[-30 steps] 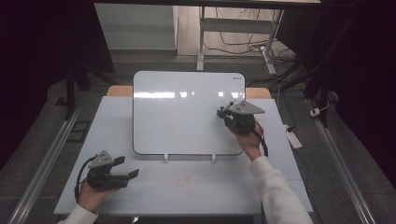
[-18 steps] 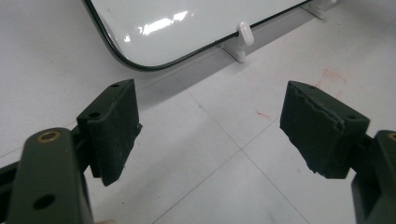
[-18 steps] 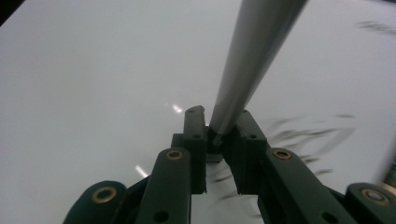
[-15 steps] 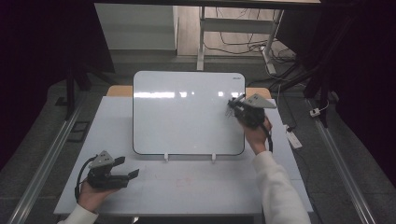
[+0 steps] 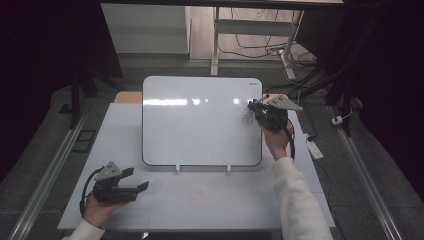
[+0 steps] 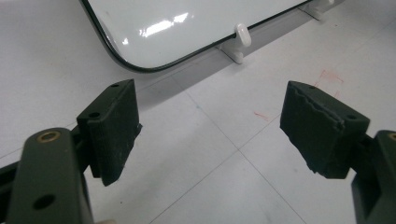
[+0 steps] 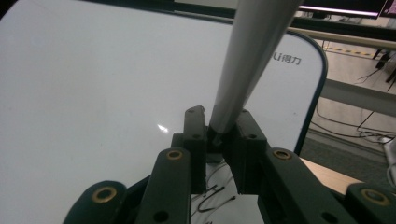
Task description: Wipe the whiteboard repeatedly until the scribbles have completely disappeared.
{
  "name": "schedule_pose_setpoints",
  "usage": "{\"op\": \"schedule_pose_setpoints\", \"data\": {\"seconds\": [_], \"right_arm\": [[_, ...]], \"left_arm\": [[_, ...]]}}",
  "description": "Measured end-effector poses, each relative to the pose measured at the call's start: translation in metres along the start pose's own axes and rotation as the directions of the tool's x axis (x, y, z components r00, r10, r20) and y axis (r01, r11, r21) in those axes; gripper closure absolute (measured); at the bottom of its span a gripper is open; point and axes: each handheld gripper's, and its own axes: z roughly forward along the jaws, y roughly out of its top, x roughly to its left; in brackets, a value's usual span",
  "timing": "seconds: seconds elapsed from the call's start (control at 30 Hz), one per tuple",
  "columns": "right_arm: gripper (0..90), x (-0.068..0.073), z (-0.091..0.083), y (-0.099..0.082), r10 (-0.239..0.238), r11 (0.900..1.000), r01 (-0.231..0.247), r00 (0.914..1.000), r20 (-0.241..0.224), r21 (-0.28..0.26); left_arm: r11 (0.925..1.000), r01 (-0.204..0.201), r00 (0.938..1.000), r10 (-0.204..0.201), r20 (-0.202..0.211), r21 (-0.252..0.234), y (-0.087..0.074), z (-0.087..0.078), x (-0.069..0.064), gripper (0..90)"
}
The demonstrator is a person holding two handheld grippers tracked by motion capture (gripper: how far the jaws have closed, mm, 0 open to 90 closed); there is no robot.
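Observation:
A white whiteboard [image 5: 200, 120] leans on a low stand in the middle of the table. My right gripper [image 5: 256, 107] is at the board's upper right edge, shut on a grey-white marker [image 7: 252, 60] whose barrel sticks up out of the jaws. Black scribbles [image 5: 246, 119] sit on the board just left of that gripper, and in the right gripper view the scribbles [image 7: 212, 193] lie under the right gripper [image 7: 219, 126]. My left gripper [image 5: 138, 179] rests at the table's front left, open. In the left gripper view the left gripper [image 6: 210, 126] has nothing between its pads [image 6: 116, 126].
The board's white stand clips [image 6: 243, 35] stand just past my left gripper. Faint red marks [image 6: 329, 77] stain the white table [image 5: 210, 200]. A power strip [image 5: 314, 148] and cables lie on the floor to the right. A metal rail [image 5: 45, 175] runs along the left.
My right gripper has moved right and a little up the board with the marker in it. The left gripper has stayed in place.

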Motion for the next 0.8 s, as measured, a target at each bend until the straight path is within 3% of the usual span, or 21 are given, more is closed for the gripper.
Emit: {"op": "schedule_pose_setpoints", "data": {"seconds": [0.07,0.1,0.13,0.17,0.27,0.3,0.37,0.43,0.5,0.53,0.57,0.63,0.7,0.77,0.8], "right_arm": [[77.8,0.009,0.0,-0.003,-0.022,0.9996,0.022,0.999,-0.039,0.016],[77.8,0.015,0.0,-0.005,-0.057,0.998,0.058,0.9966,-0.06,0.026],[77.8,0.019,0.001,-0.007,-0.1,0.9943,0.102,0.9933,-0.058,0.031],[77.8,0.018,0.001,-0.006,-0.109,0.9934,0.11,0.9926,-0.055,0.032],[77.8,-0.006,-0.001,0.002,-0.022,0.9996,0.023,0.999,0.04,-0.014],[77.8,-0.016,-0.002,0.004,0.021,0.9994,-0.019,0.9982,0.057,-0.03],[77.8,-0.024,-0.003,0.007,0.038,0.9987,-0.036,0.9968,0.07,-0.036],[77.8,-0.019,-0.004,0.005,0.007,0.9998,-0.007,0.9992,0.039,-0.018],[77.8,-0.009,-0.005,0.001,-0.068,0.9975,0.068,0.9977,-0.006,0.018],[77.8,-0.008,-0.005,0.0,-0.088,0.9958,0.088,0.9961,-0.007,0.026],[77.8,-0.011,-0.006,0.0,-0.067,0.9975,0.067,0.9978,-0.003,0.021],[77.8,-0.021,-0.009,0.002,-0.016,0.9998,0.017,0.9986,0.049,-0.005],[77.8,-0.022,-0.01,0.001,0.012,0.9999,-0.012,0.9991,0.04,-0.006],[77.8,-0.007,-0.01,-0.006,-0.03,0.9993,0.031,0.9993,-0.024,0.023],[77.8,0.003,-0.01,-0.011,-0.083,0.9955,0.086,0.9949,-0.056,0.041]], "left_arm": [[1.0,0.003,1.0,-0.003,-0.001,0.003,0.0,0.001,0.001,20.6],[1.0,0.007,1.0,-0.007,-0.001,0.004,-0.001,0.001,0.002,20.6],[1.0,0.009,1.0,-0.009,-0.001,0.005,-0.001,0.002,0.002,20.6],[1.0,0.007,1.0,-0.007,0.0,0.006,-0.001,0.002,0.002,20.6],[1.0,0.004,1.0,-0.004,-0.003,0.003,-0.001,0.0,0.001,20.6],[1.0,0.003,1.0,-0.003,-0.003,0.001,-0.001,0.0,0.001,20.6],[1.0,0.007,1.0,-0.007,-0.004,-0.002,-0.001,-0.001,0.002,20.6],[1.0,0.008,1.0,-0.008,-0.004,0.001,-0.001,-0.001,0.003,20.6],[0.9999,0.01,0.9999,-0.01,-0.005,0.002,-0.002,0.0,0.004,20.6],[0.9999,0.01,0.9999,-0.01,-0.006,0.002,-0.002,0.0,0.004,20.6],[0.9999,0.01,0.9999,-0.01,-0.006,0.003,-0.002,0.0,0.003,20.6],[1.0,0.006,1.0,-0.006,-0.007,0.004,-0.002,0.0,0.002,20.6],[1.0,0.006,1.0,-0.006,-0.005,0.0,-0.001,-0.001,0.002,20.6],[1.0,0.008,1.0,-0.008,-0.006,0.002,-0.001,0.0,0.002,20.6],[0.9999,0.01,0.9999,-0.01,-0.006,0.003,-0.002,0.0,0.003,20.6]]}}
